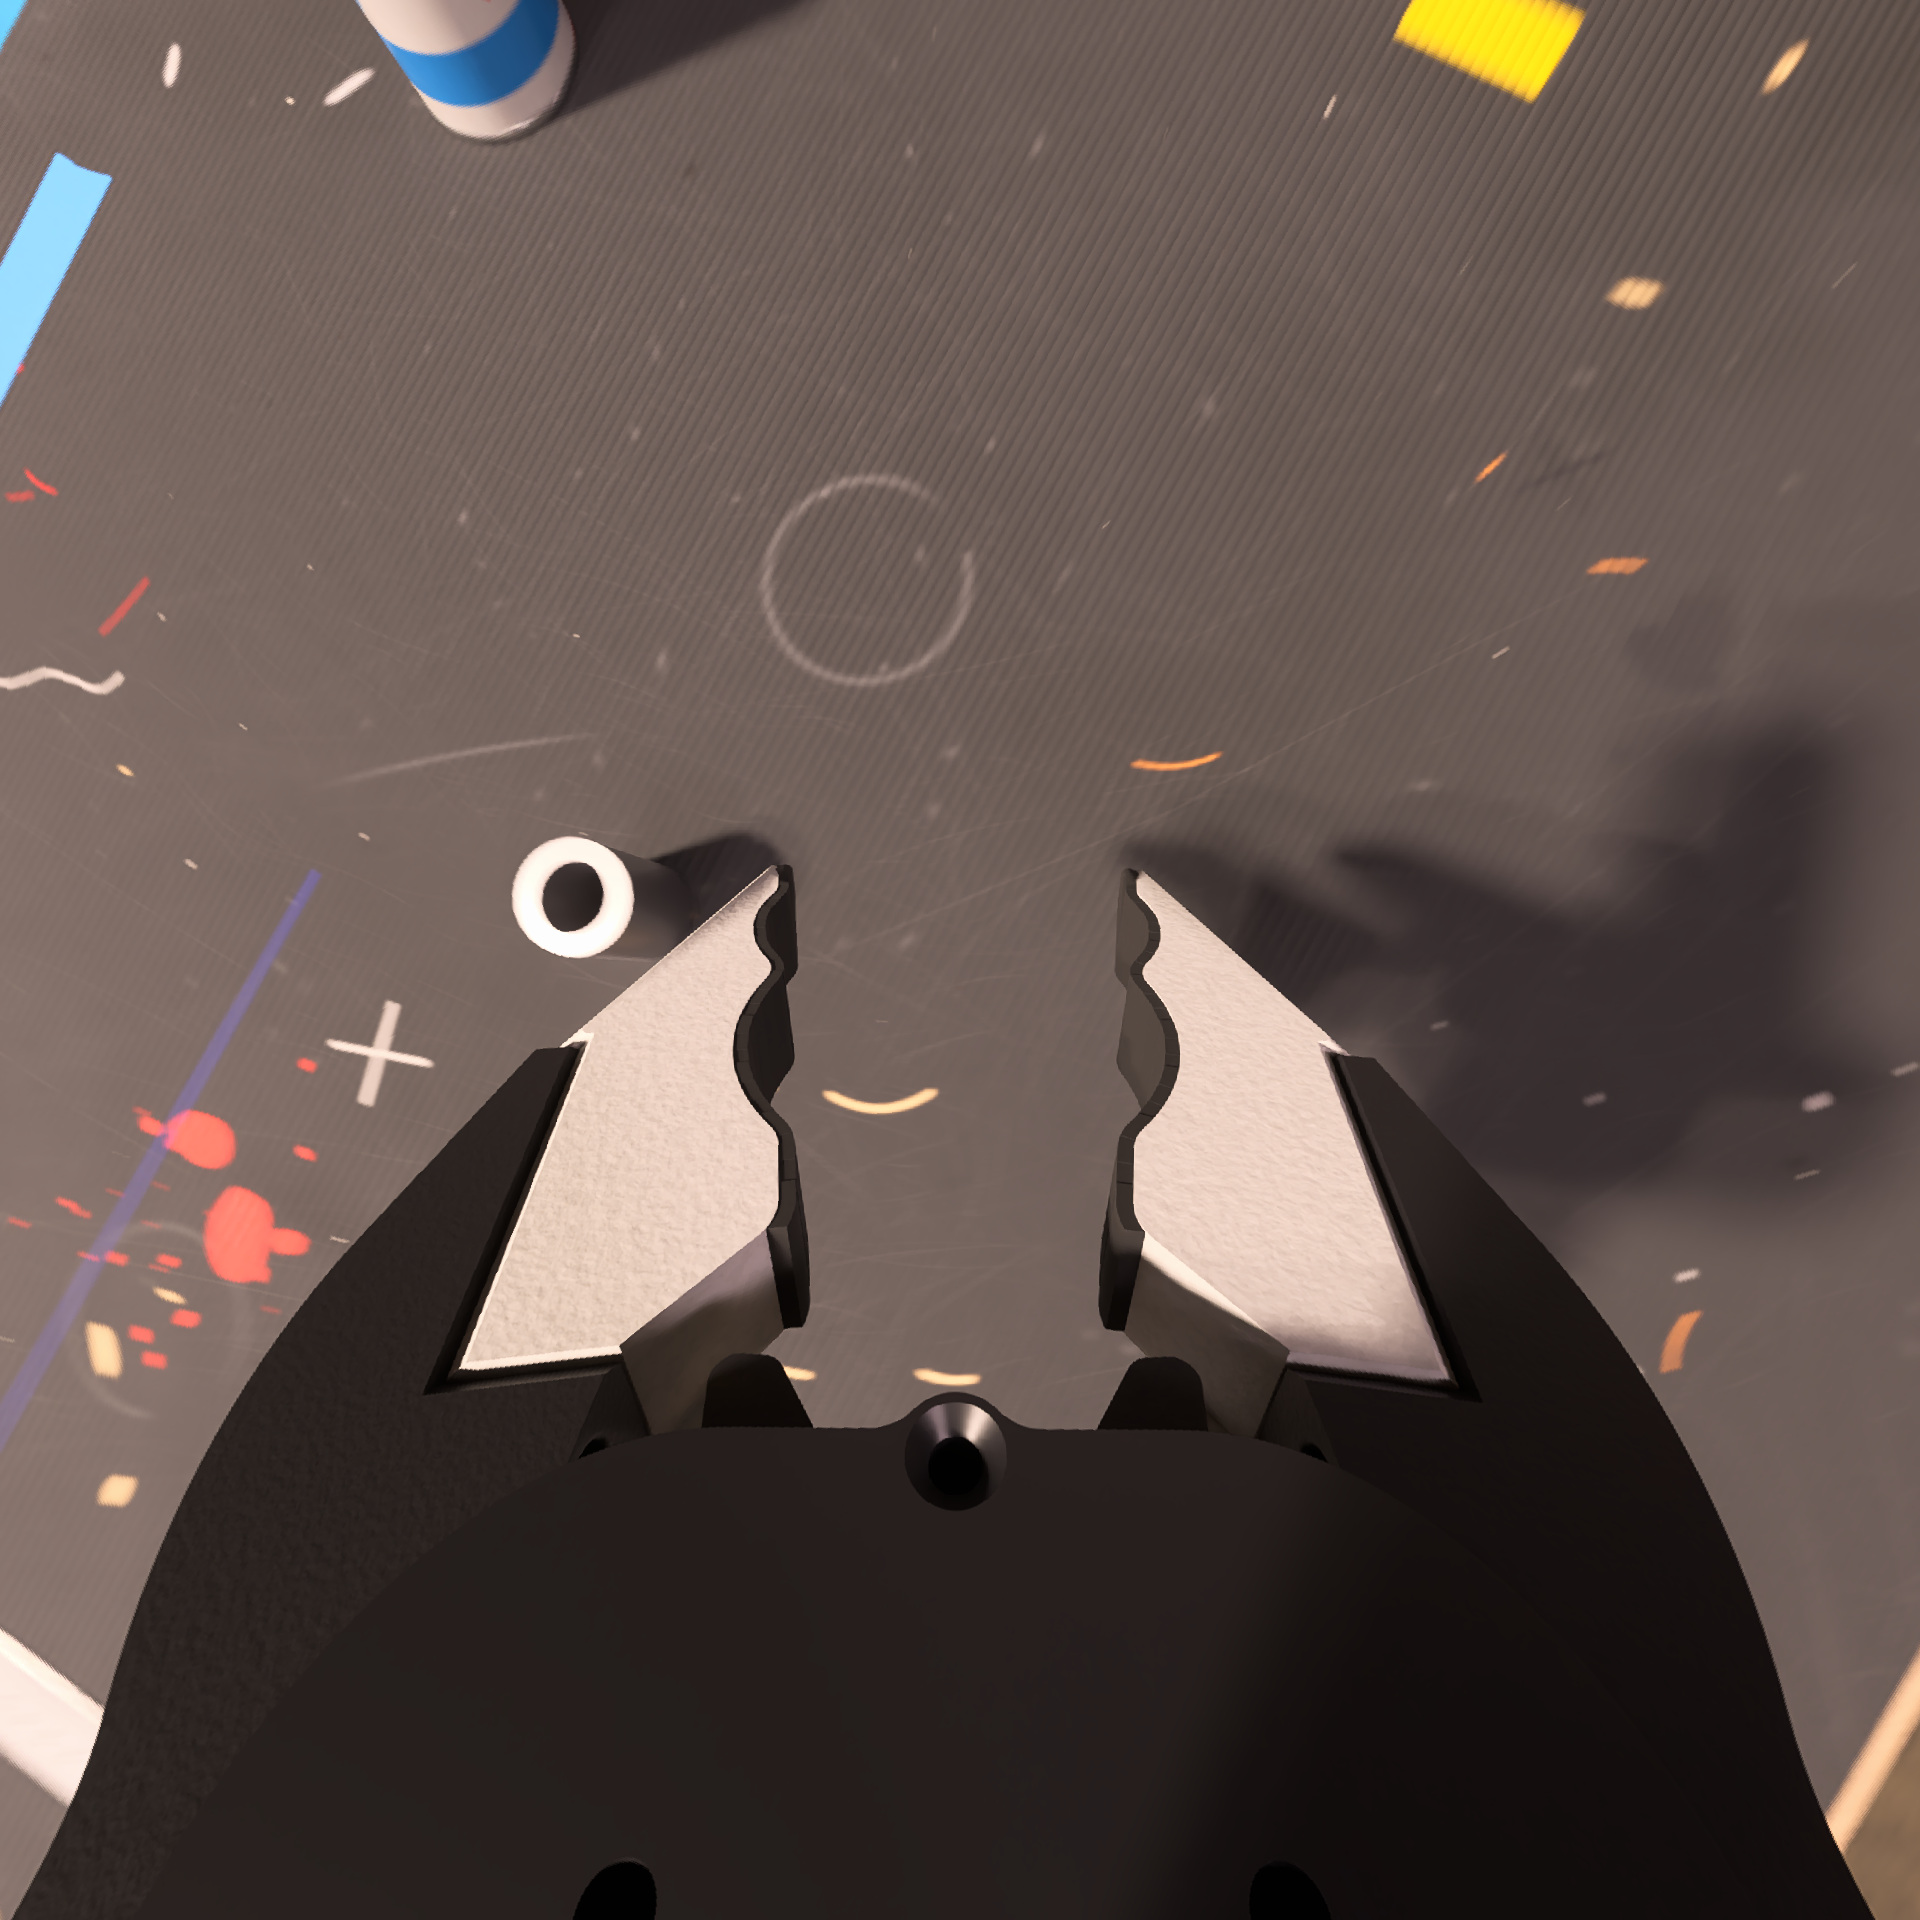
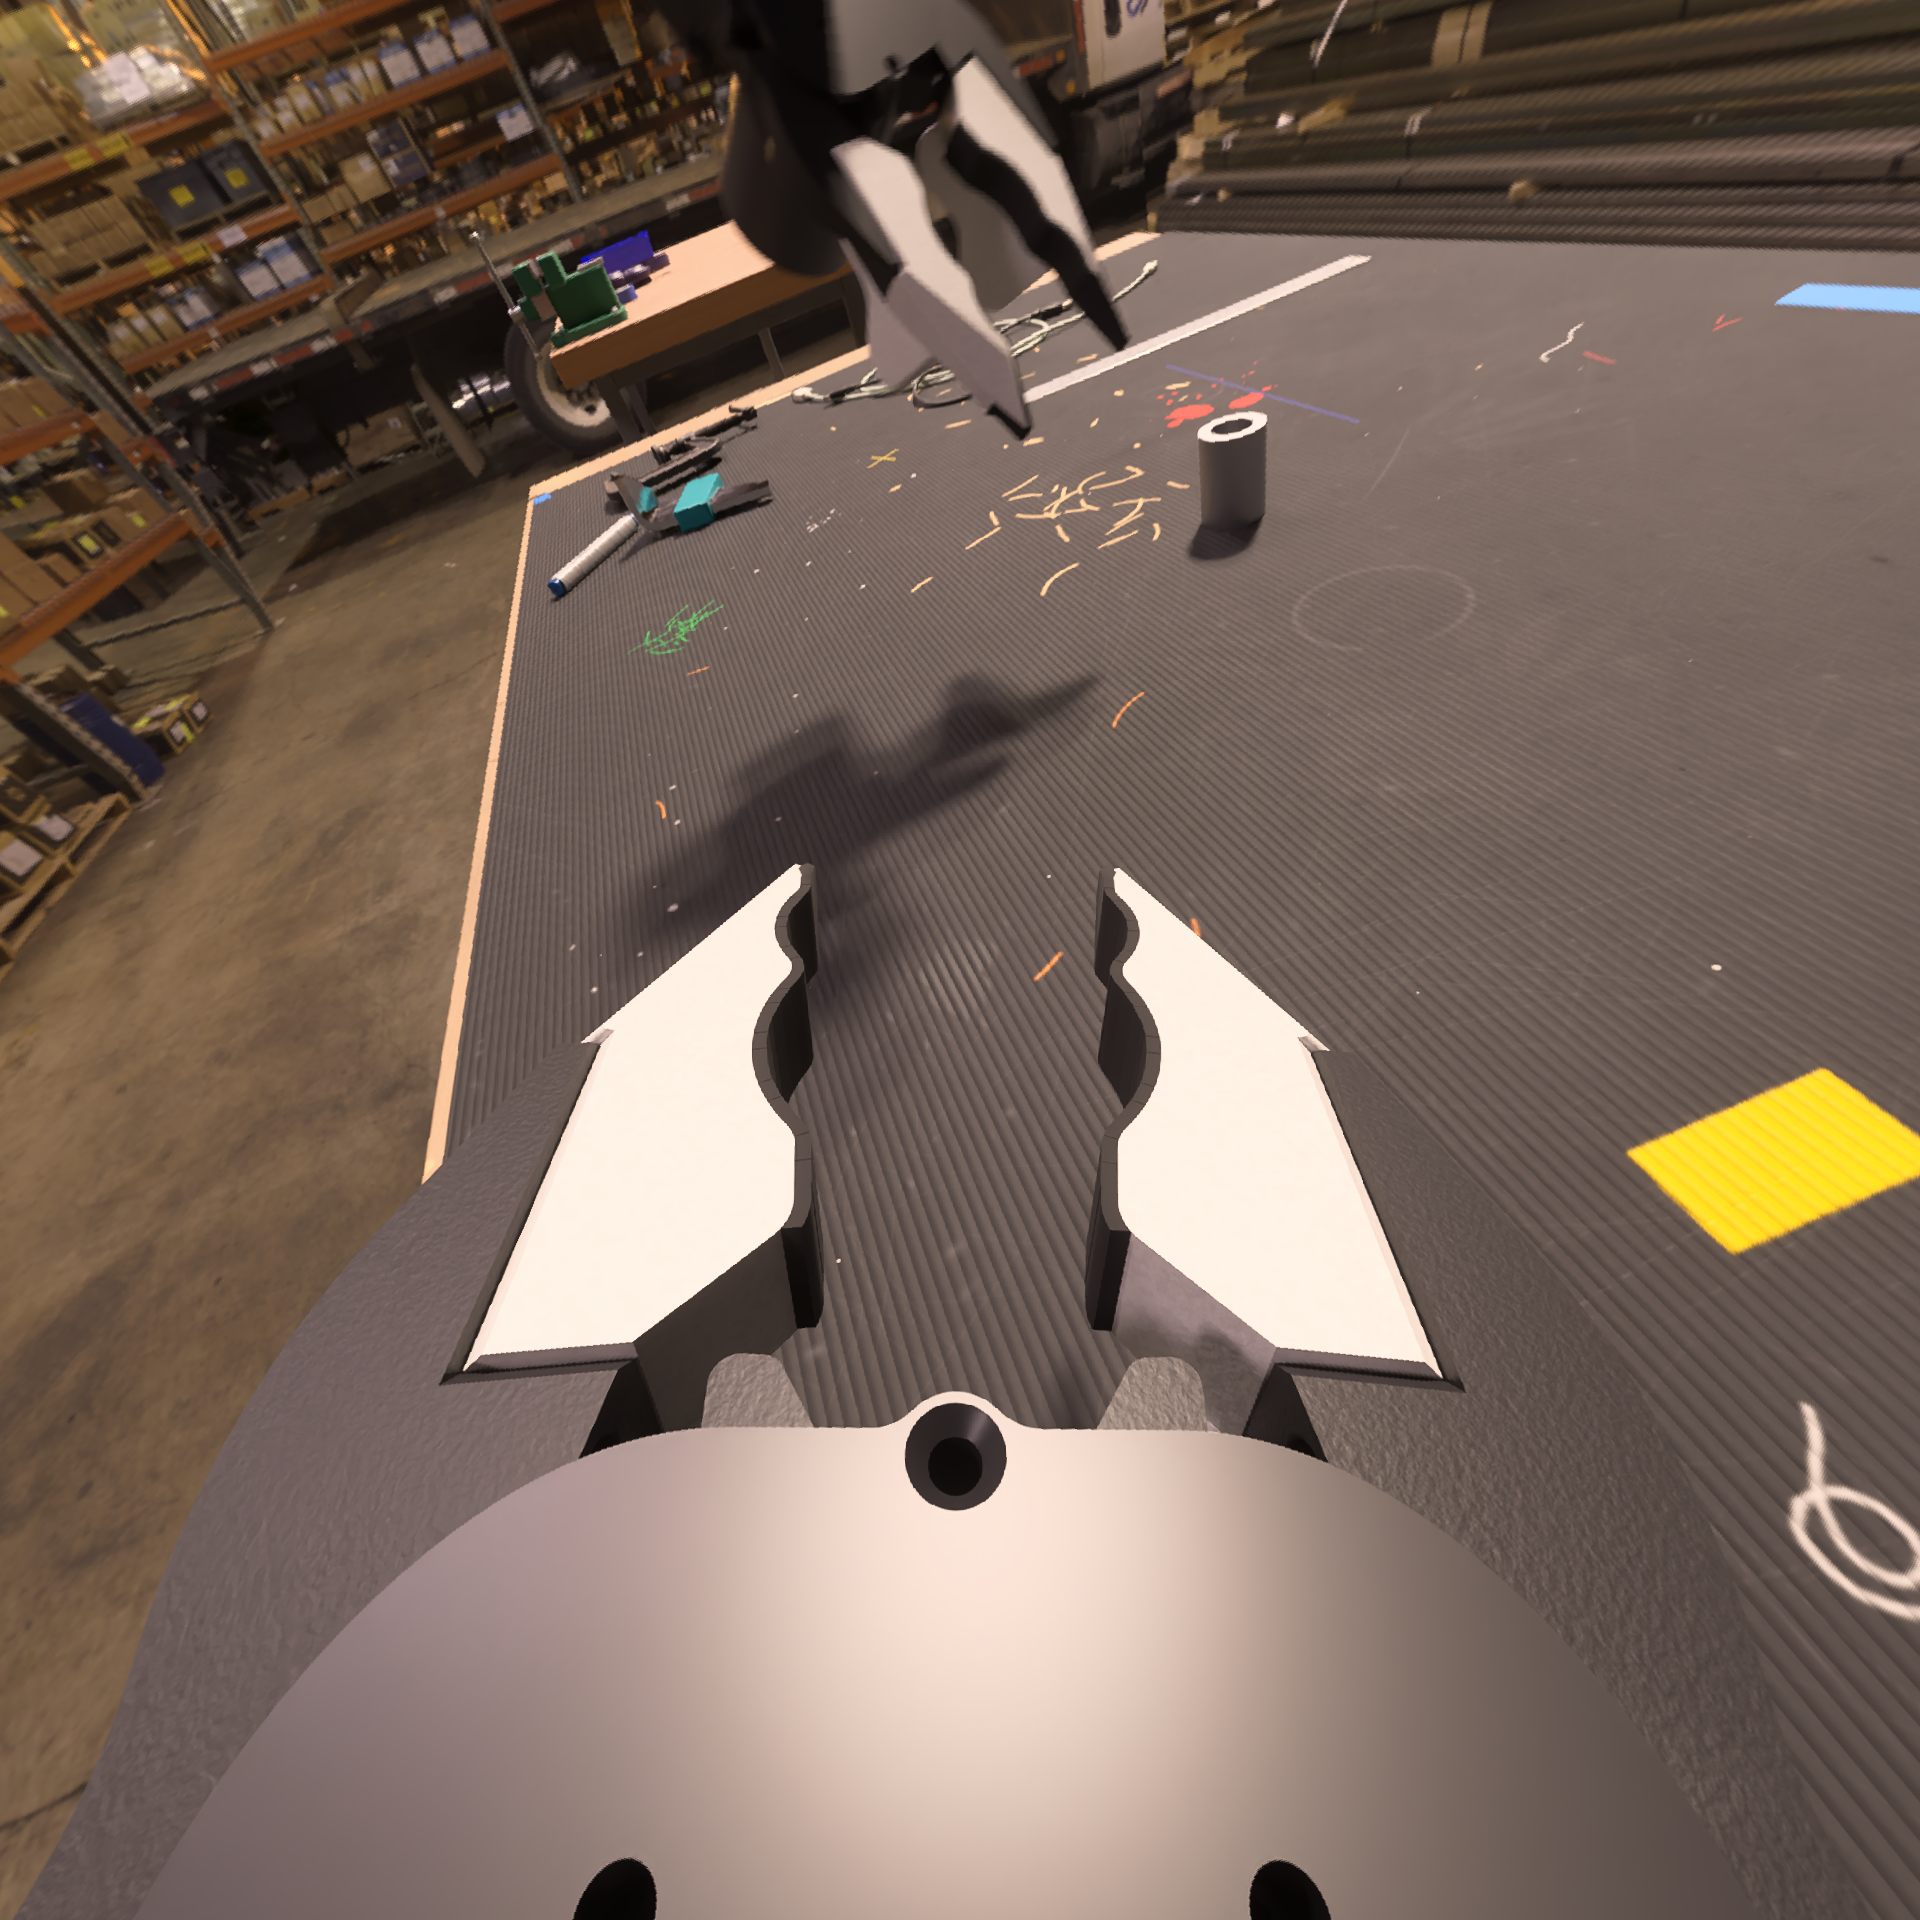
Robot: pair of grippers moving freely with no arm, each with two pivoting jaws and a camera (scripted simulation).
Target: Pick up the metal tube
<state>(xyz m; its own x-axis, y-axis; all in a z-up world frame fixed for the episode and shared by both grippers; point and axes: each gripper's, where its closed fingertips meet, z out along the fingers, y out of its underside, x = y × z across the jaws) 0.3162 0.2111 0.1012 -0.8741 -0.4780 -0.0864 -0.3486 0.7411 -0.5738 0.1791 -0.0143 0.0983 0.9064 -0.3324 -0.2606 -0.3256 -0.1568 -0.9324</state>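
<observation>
metal tube (image 2: 1232, 470) standing upright on the dark ribbed surface (image 2: 1351, 831), open end up, well in from the far edge and apart from both grippers; seen nearly end-on in the left wrist view (image 1: 572, 896), just outside the left finger's tip, not between the fingers. left hand-held gripper (image 1: 954, 878) released, fingers spread wide with only bare surface between them, poised above the surface and looking almost straight down; shown again in the right wrist view (image 2: 1065, 374) raised in the air near the far edge, tips pointing down, beside the tube and not touching it. right hand-held gripper (image 2: 961, 878) also released, fingers parted with nothing between, low over the surface near its left edge, well apart from the tube. scattered around: a faint chalk circle (image 1: 868, 580) past the left gripper's tips, red paint splatter (image 2: 1210, 407) and pale wood shavings (image 2: 1081, 504) close by the tube, a yellow patch (image 2: 1782, 1158) toward the right edge, a blue-and-white can (image 1: 483, 57) at the top of the left wrist view, a marker (image 2: 592, 556) and a teal-handled tool (image 2: 691, 499) by the far left corner. warehouse shelving (image 2: 208, 208) beyond the left edge.
</observation>
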